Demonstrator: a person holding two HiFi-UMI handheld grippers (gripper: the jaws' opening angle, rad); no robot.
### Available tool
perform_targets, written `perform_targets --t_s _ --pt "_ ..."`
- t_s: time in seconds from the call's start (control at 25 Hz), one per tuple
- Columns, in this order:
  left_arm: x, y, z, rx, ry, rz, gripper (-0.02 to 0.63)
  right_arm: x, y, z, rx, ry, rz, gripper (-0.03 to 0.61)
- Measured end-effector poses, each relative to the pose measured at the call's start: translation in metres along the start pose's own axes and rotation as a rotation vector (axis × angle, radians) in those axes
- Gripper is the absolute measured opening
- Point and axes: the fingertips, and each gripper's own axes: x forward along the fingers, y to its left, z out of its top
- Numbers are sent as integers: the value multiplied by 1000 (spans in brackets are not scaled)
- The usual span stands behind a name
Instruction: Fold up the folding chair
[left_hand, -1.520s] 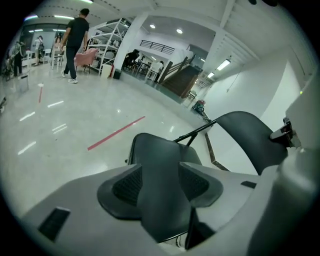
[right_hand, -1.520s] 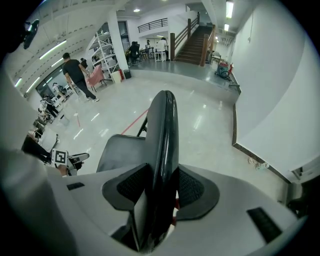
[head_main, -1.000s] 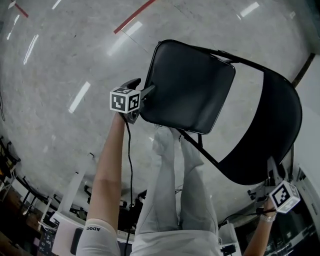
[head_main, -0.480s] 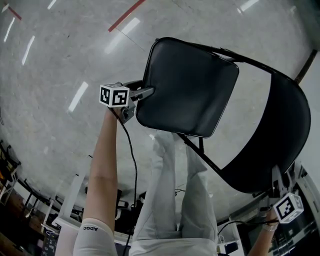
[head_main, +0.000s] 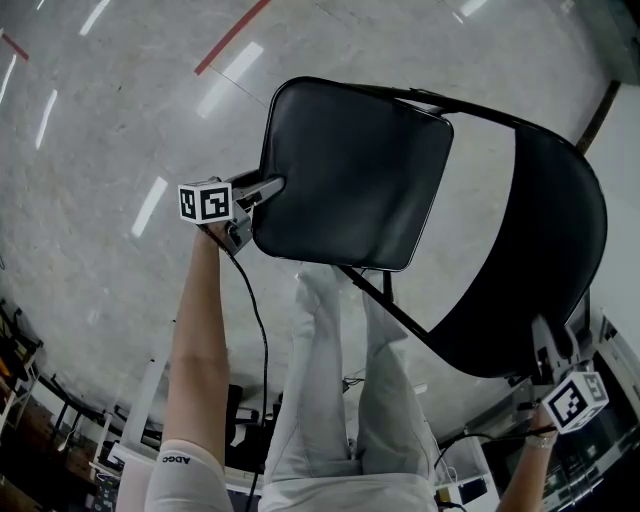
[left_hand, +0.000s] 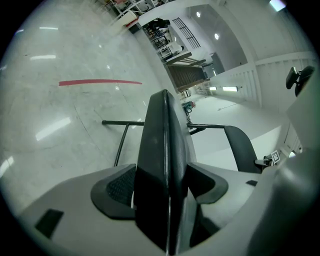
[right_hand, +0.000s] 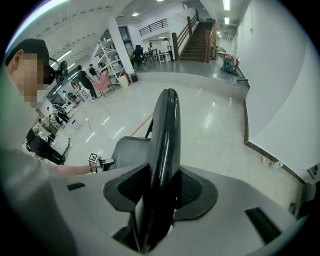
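Left claw (head_main: 268, 186) clamped on seat (head_main: 350, 170), arm outstretched; right claw (head_main: 550, 338), jaws just closing tighter, grips backrest (head_main: 545, 230).

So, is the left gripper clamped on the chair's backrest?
No, the left gripper is clamped on the edge of the seat, well away from the backrest.

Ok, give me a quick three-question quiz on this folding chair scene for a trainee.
1. True or false: the left gripper is clamped on the edge of the seat.
2. Which part of the chair is between the jaws of the right gripper? A) a leg B) the backrest C) the seat
3. Fill in: the floor is marked with a ___ line.
Key: 1 true. 2 B; those jaws have just been closing, with the backrest between them. 3 red.
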Motion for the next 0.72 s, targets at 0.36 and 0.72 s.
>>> perform_targets --t_s 0.36,0.72 --pt "11 -35 -28 -43 27 19 316 -5 -51 2 9 -8 36 153" --pt "32 -99 -40 7 23 61 314 -10 -143 -8 68 -56 87 155"
